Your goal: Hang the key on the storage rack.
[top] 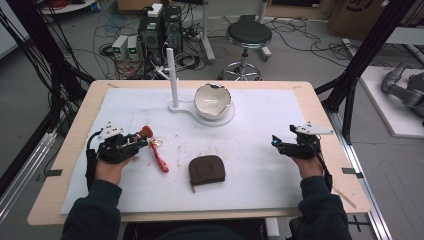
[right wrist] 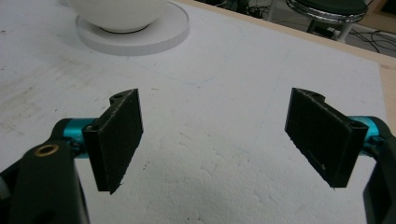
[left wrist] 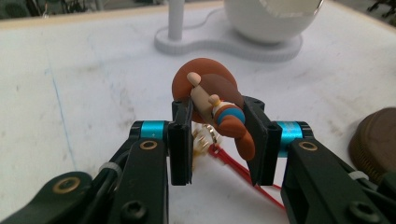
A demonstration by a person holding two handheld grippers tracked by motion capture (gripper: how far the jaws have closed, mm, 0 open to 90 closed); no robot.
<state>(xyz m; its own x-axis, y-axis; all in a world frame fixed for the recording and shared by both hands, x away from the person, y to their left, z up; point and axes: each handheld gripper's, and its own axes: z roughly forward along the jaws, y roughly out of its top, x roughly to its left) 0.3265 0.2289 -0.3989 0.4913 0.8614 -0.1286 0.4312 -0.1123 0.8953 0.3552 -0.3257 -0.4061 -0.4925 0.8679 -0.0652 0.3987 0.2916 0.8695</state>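
Note:
My left gripper [left wrist: 217,135] is shut on a small brown-and-orange figurine keychain [left wrist: 212,100], held just above the white mat. Its gold ring and red strap [left wrist: 238,170] trail down behind the jaws. From above, the left gripper [top: 139,141] sits at the table's left with the figurine [top: 145,132] at its tips and the red strap [top: 161,161] lying on the mat. My right gripper [right wrist: 217,140] is open, jaws wide apart over bare mat, nothing between them. It rests at the table's right [top: 276,142].
A brown zip pouch [top: 206,170] lies at the front centre of the mat. A white egg-shaped bowl [top: 213,101] and a white upright post [top: 172,77] share a white base at the back centre. A stool and cables stand beyond the table.

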